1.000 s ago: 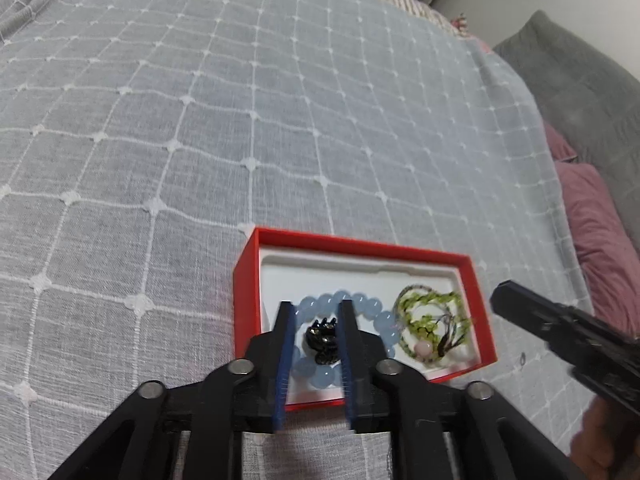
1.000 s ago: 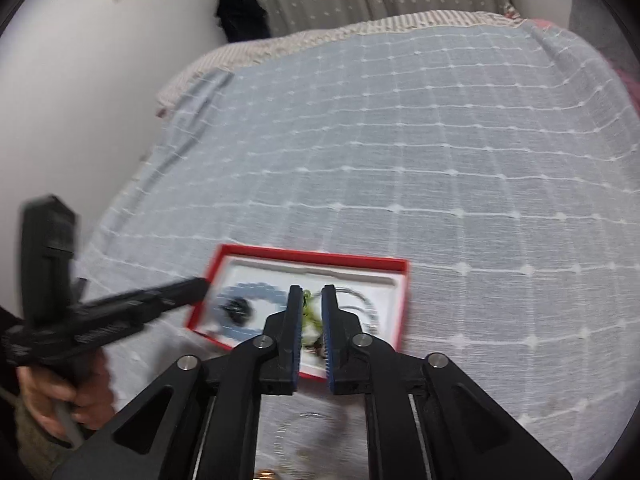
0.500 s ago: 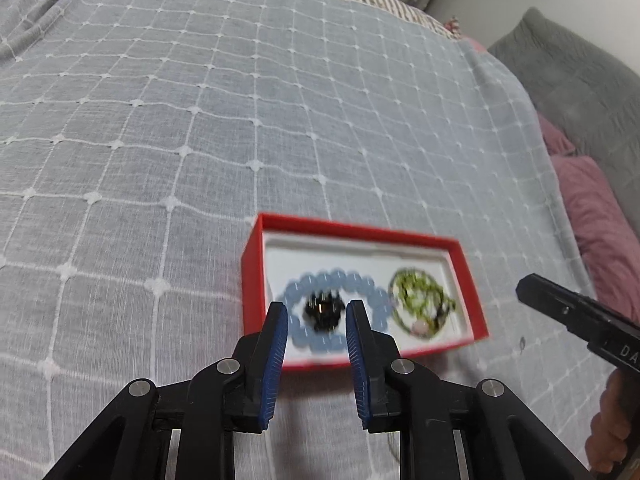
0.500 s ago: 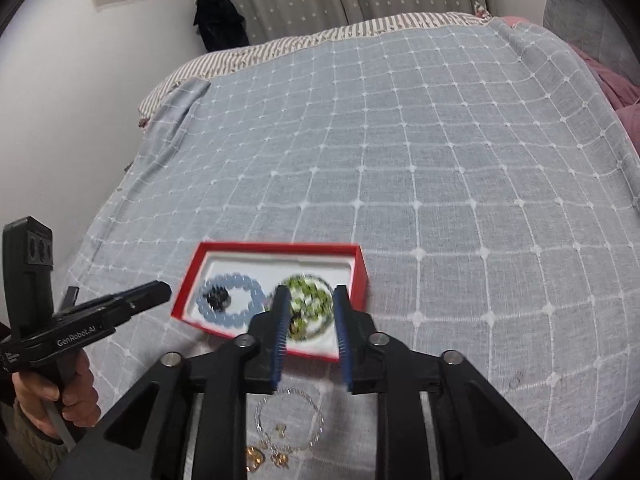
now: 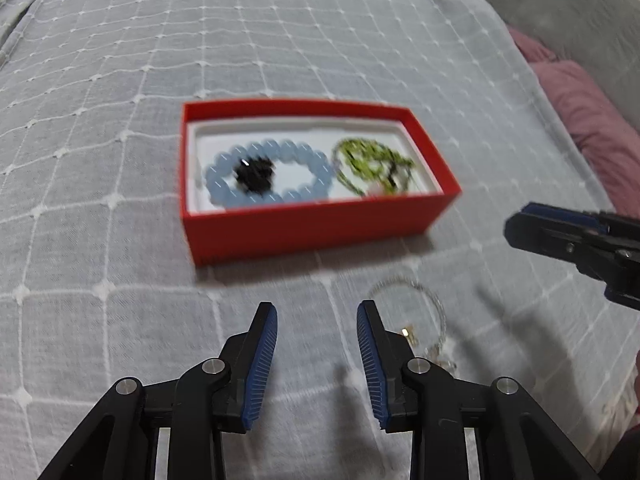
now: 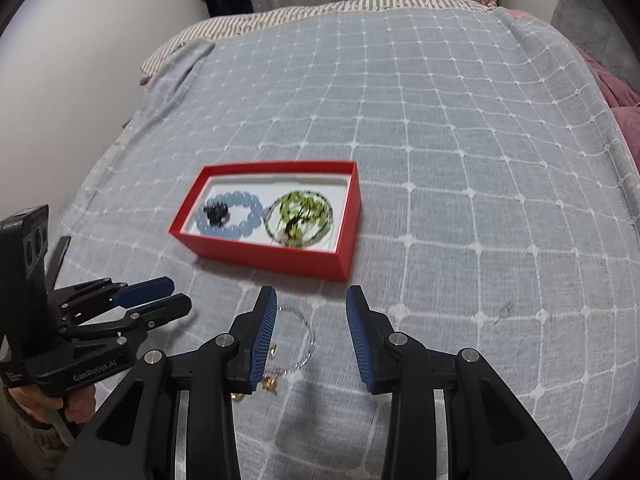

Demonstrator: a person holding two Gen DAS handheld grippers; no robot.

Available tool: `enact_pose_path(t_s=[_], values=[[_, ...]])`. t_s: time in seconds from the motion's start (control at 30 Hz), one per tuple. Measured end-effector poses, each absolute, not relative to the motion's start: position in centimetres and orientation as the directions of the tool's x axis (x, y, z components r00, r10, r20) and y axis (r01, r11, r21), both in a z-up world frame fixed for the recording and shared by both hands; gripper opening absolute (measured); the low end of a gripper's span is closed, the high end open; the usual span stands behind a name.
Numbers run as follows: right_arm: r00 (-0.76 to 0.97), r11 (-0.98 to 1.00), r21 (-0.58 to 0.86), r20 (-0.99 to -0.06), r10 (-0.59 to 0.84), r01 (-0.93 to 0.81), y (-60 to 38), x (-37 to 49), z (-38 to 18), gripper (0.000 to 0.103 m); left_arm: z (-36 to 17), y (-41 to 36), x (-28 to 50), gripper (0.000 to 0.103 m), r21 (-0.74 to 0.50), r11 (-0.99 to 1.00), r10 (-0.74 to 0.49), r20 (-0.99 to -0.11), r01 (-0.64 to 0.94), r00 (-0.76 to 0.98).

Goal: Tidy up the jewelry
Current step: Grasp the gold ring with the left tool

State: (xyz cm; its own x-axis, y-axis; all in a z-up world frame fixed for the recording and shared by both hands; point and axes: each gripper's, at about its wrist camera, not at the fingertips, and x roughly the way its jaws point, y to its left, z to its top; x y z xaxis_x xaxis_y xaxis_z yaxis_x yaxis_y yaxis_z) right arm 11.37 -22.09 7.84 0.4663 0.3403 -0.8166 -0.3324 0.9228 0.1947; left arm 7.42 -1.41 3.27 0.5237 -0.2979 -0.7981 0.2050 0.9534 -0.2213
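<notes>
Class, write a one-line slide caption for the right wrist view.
Open tongs above a silver chain on the bedspread; red box holds two bead bracelets.

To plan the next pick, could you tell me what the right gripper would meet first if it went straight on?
Probably the bedspread just short of the red box; the right gripper stands empty, and the silver chain lies slightly left of its line.

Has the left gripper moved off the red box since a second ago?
Yes. The left gripper has backed away from the red box: its tips overlapped the blue bead bracelet before and now sit clear over the bedspread, jaws opening, empty.
</notes>
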Motion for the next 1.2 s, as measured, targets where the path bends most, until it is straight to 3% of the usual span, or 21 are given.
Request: enact_pose_path(t_s=[0.07,0.23,0.63,0.7,0.73,0.87,1.2], values=[[0.465,0.924,0.212,-0.814,0.347,-0.317,-22.6,11.0,7.8,0.038,2.7,-2.4,6.6,0.043,-0.205,0.954,-0.291,-0.806,0.218,0.515],[0.451,0.936,0.228,-0.829,0.331,-0.268,-23.9,10.5,7.1,0.038,1.4,-5.2,4.2,0.045,-0.198,0.937,-0.318,-0.825,0.287,0.467],[0.445,0.942,0.224,-0.837,0.318,-0.251,-24.1,10.6,7.0,0.038,0.6,-7.1,3.5,0.045,-0.136,0.936,-0.284,-0.835,0.323,0.472],[0.44,0.943,0.221,-0.841,0.313,-0.249,-24.1,10.6,6.8,0.038,0.2,-7.3,3.6,0.039,-0.129,0.936,-0.278,-0.843,0.328,0.461],[0.436,0.943,0.221,-0.843,0.314,-0.25,-24.1,10.6,6.7,0.038,0.0,-7.5,3.7,0.03,-0.125,0.934,-0.276,-0.847,0.334,0.455],[0.437,0.942,0.218,-0.843,0.314,-0.257,-23.9,10.6,6.8,0.038,-0.3,-7.7,3.8,0.012,-0.113,0.933,-0.268,-0.851,0.341,0.451],[0.398,0.932,0.245,-0.853,0.338,-0.267,-23.8,10.8,5.7,0.038,0.8,-6.5,4.2,0.007,-0.146,0.937,-0.289,-0.835,0.317,0.468]])
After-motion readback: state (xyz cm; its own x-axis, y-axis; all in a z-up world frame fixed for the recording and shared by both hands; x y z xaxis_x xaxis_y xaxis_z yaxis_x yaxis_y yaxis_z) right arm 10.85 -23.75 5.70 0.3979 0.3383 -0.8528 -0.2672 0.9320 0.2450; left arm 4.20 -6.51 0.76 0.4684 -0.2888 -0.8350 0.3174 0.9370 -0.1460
